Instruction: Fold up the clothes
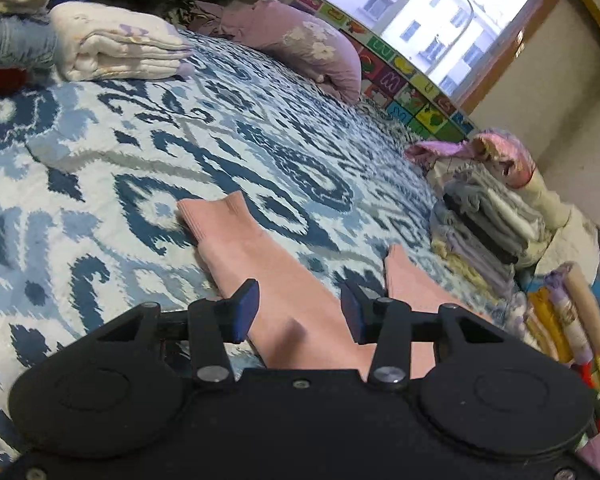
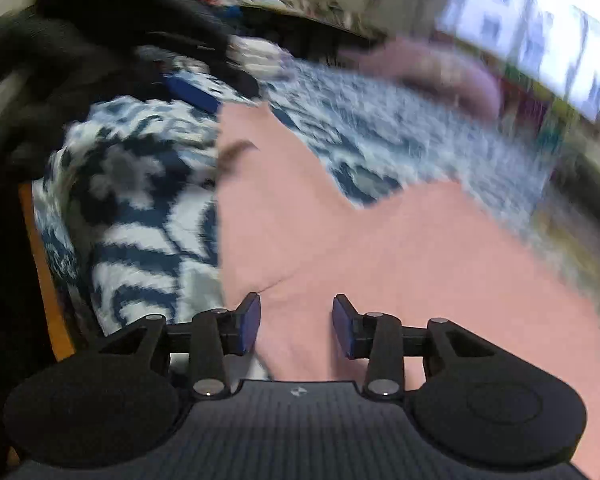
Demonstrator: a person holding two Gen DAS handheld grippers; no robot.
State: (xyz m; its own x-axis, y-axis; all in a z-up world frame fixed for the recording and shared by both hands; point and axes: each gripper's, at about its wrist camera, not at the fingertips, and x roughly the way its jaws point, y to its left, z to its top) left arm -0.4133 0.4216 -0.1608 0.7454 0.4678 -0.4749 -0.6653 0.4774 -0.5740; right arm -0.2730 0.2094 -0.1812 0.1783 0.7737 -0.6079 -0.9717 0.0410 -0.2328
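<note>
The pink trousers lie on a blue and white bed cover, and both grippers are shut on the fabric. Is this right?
Not quite. Both grippers are open: the left gripper in the left wrist view and the right gripper in the right wrist view hold nothing. The pink trousers do lie on the blue and white bed cover.

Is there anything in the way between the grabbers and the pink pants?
Nothing visible. The pink pants lie flat on the bedspread, right under both open hand-held grippers, left and right. The folded piles sit off at the bed's edge.
</note>
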